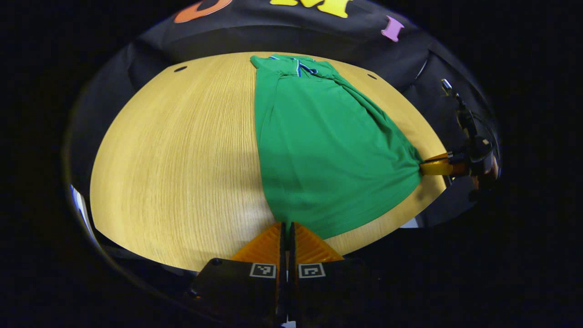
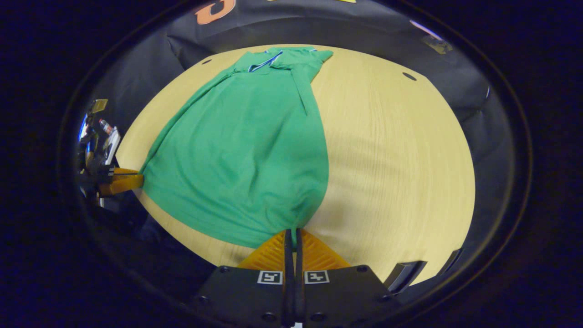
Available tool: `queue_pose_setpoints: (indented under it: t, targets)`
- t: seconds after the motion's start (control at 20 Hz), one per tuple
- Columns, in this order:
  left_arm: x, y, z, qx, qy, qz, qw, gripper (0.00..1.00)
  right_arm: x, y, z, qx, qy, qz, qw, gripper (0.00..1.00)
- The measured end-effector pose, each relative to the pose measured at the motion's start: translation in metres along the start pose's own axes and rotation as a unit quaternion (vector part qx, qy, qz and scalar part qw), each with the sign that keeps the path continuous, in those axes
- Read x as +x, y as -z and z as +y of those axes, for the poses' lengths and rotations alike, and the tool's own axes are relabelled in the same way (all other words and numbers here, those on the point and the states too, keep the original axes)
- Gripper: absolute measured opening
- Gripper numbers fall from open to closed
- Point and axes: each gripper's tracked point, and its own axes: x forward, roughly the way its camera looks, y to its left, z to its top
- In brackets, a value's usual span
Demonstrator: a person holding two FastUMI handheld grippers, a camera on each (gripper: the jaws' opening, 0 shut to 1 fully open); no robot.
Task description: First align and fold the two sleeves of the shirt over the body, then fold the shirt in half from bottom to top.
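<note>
A green shirt (image 1: 319,141) lies lengthwise on the round wooden table (image 1: 182,159), collar at the far end, both sleeves folded over the body. My left gripper (image 1: 288,224) is shut on the near left corner of the shirt's hem. In the left gripper view the right gripper (image 1: 422,167) pinches the other hem corner at the table's right edge. In the right gripper view the green shirt (image 2: 246,150) spreads ahead, and my right gripper (image 2: 294,230) is shut on its near hem corner. The left gripper (image 2: 140,181) holds the far left corner there. The hem is stretched and slightly raised between the two.
The wooden table (image 2: 391,150) has bare wood on either side of the shirt and small dark holes (image 1: 180,69) near its far rim. Black cloth walls surround it. Some equipment (image 2: 98,132) stands past the table edge behind the left gripper.
</note>
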Motion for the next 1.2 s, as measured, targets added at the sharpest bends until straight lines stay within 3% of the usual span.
queue_pose_setpoints:
  t: [0.35,0.75,1.05,1.2]
  targets:
    - [-0.016,-0.03,-0.01,0.012,0.042,-0.04,0.998,0.04,-0.038,-0.031,-0.004,0.067,-0.034,-0.036,0.997,0.03]
    - [-0.035,-0.094,-0.012,0.082,0.038,-0.107,0.99,0.04,-0.065,-0.089,0.001,0.128,-0.073,-0.094,0.985,0.03]
    - [-0.045,-0.169,-0.012,0.049,0.04,-0.166,0.984,0.04,-0.083,-0.141,-0.007,0.127,-0.07,-0.135,0.98,0.02]
    - [-0.05,-0.204,-0.012,0.04,0.045,-0.193,0.979,0.03,-0.093,-0.175,-0.016,0.109,-0.048,-0.161,0.98,0.02]
